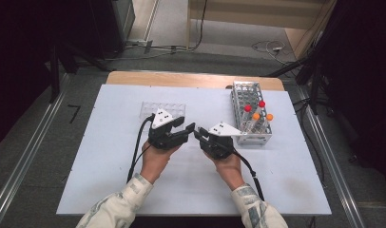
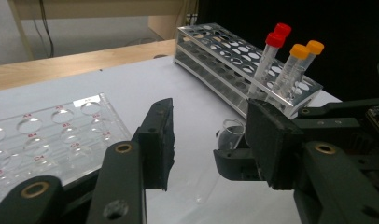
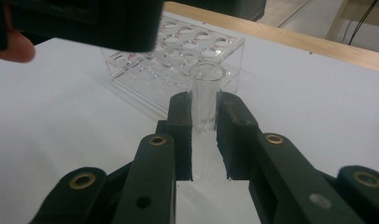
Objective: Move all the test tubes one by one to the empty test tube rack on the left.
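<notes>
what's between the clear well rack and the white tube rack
In the high view, both grippers: the left gripper and the right gripper, which grips an open clear tube.

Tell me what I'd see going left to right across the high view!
Clear plastic well rack → left black tool → right black tool holding a clear uncapped tube → white test-tube rack with red- and orange-capped tubes.

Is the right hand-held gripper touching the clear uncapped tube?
Touching. In the right gripper view, the right hand-held gripper has both pads pressed against the sides of the clear tube, which stands upright between them with no gap.
</notes>
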`<state>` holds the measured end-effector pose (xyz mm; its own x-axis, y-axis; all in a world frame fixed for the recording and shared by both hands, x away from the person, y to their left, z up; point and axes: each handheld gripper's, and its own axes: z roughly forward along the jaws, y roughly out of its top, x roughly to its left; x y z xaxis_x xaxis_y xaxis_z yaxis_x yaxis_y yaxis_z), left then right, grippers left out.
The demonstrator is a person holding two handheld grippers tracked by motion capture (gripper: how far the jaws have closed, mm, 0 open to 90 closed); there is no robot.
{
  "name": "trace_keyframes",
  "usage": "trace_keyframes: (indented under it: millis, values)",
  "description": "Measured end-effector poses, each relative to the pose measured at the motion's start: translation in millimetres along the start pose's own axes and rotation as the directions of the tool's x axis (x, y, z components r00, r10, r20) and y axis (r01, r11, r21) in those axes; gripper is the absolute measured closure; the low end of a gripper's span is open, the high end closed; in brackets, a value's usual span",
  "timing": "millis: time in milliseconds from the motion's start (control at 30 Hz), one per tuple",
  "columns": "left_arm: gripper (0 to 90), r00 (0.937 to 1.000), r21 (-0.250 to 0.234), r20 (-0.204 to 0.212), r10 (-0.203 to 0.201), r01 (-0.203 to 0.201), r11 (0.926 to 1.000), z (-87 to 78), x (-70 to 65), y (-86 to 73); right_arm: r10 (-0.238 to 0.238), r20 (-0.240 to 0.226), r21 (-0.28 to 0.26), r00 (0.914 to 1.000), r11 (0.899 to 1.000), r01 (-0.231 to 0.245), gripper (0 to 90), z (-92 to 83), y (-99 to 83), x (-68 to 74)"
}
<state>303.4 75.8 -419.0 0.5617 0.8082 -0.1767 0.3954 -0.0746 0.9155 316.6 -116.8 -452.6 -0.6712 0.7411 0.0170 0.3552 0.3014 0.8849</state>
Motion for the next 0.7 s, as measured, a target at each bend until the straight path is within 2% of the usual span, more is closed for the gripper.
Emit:
trace_keyframes:
  millis: [233,400,700]
  values:
    - [59.6,0.9996,0.015,0.028,-0.002,0.002,0.9999,4.0,-3.1,-0.6,-0.015,-0.013,-0.002,0.9998,1.0,0.015,73.3,2.7,2.0,8.1]
    - [65.8,0.9998,0.033,0.02,-0.003,0.003,0.9995,6.2,-2.9,-0.7,-0.027,-0.02,-0.009,0.9994,1.0,0.027,73.3,4.4,4.3,13.8]
    - [69.4,0.9998,0.057,0.014,-0.012,0.011,0.9983,6.9,-2.3,-1.3,-0.041,-0.015,-0.023,0.9991,0.999,0.04,73.3,5.1,5.9,17.2]
